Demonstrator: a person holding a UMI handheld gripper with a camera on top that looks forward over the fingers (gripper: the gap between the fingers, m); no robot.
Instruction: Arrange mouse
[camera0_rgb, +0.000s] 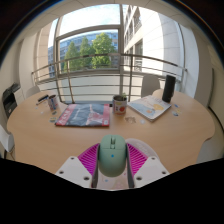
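Note:
A pale green computer mouse (112, 155) sits lengthwise between my gripper's (112, 160) two fingers, its nose pointing ahead. Both magenta pads (90, 158) press against its sides, so the gripper is shut on it. The mouse's rear end is hidden low down between the fingers. It seems to be held above the near part of the round wooden table (40, 135). A colourful rectangular mat (83, 115) lies on the table beyond the fingers, a little to the left.
A dark mug (120, 103) stands past the mat, straight ahead. An open booklet (150, 107) lies to the right, with a dark upright object (168, 90) behind it. Small items (52, 102) stand at the far left. A railing and large window lie beyond.

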